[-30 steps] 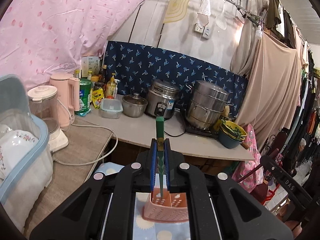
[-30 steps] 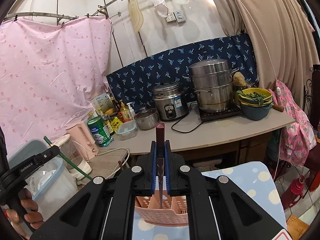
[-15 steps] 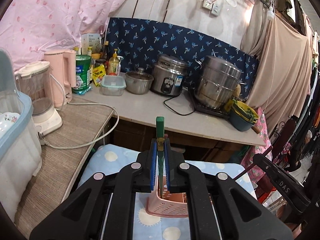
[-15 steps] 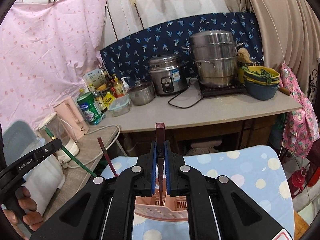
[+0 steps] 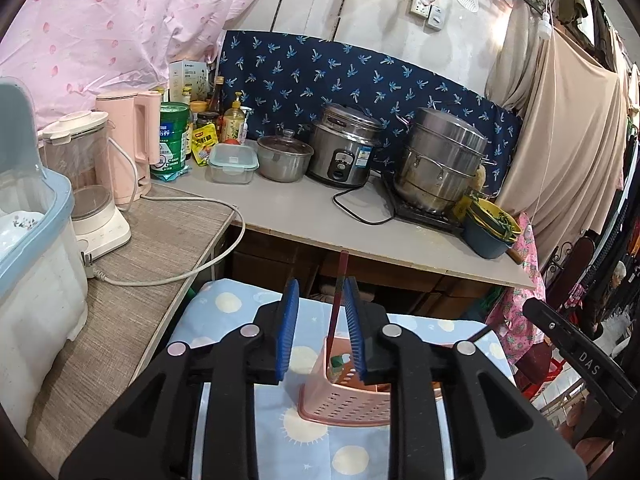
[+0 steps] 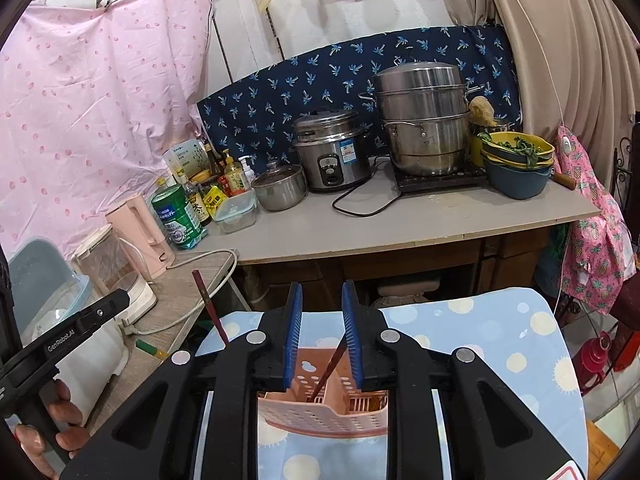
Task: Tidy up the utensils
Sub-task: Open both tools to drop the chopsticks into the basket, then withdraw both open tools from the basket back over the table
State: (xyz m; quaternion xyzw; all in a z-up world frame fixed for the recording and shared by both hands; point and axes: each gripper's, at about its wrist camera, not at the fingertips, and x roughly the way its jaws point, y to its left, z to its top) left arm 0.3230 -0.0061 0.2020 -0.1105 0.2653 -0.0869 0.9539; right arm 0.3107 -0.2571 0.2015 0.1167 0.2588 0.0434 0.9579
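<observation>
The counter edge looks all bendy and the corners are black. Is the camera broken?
Not broken. Left wrist view: the fisheye lens bows the counter edge and leaves dark corners. Right wrist view: same bending and black rim, with the curtain curving too. Both are sharp and evenly lit, and the pink basket shows clearly.

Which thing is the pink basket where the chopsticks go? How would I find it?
Look at the small table with the blue cloth covered in pale dots and suns. On it, near the front, stands the pink basket. It is the only pink plastic box full of little holes, with a dark red chopstick leaning inside.
</observation>
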